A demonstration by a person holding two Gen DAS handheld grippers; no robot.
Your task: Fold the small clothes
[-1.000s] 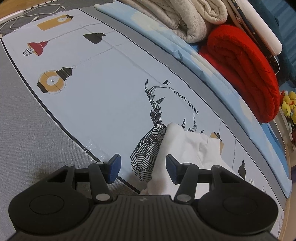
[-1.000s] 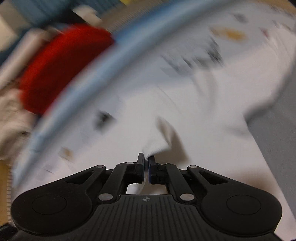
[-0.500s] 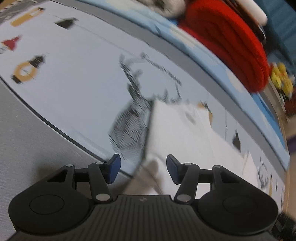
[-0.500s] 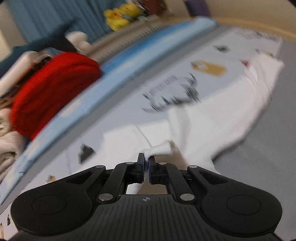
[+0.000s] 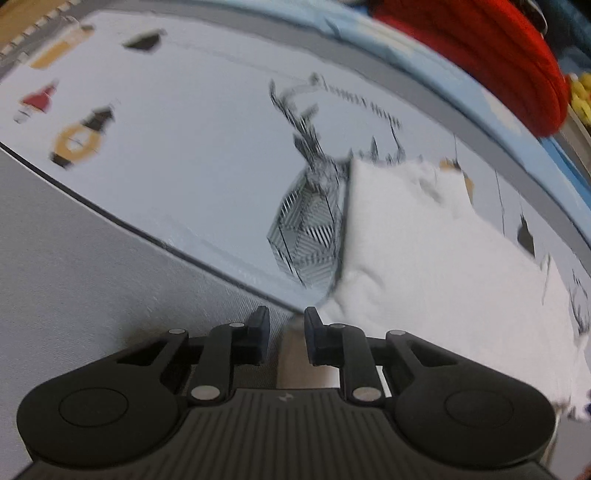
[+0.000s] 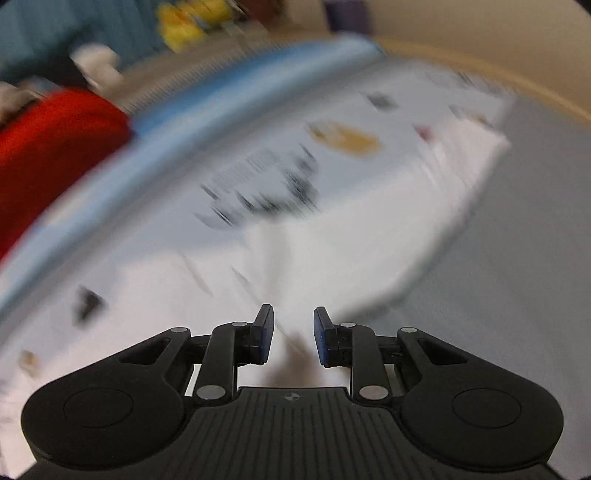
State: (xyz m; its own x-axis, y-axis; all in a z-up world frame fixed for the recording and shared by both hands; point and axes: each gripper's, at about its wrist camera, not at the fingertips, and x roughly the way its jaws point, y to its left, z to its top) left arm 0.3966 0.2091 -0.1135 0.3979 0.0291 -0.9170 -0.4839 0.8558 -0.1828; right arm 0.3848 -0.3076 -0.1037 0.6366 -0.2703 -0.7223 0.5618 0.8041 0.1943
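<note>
A small white garment lies spread on a pale printed sheet with a deer drawing. My left gripper is partly open, its fingers a small gap apart, at the garment's near left corner; a bit of cloth shows between them. In the blurred right wrist view the white garment stretches ahead and to the right. My right gripper is open just above the garment's near edge and holds nothing.
A red rolled blanket and a light blue cloth lie along the far side. Grey fabric covers the near surface. Yellow toys sit far back.
My right gripper has opened and let go of the garment's fold. My left gripper's fingers have closed to a narrow gap and moved to the garment's corner. Both cameras have swung.
</note>
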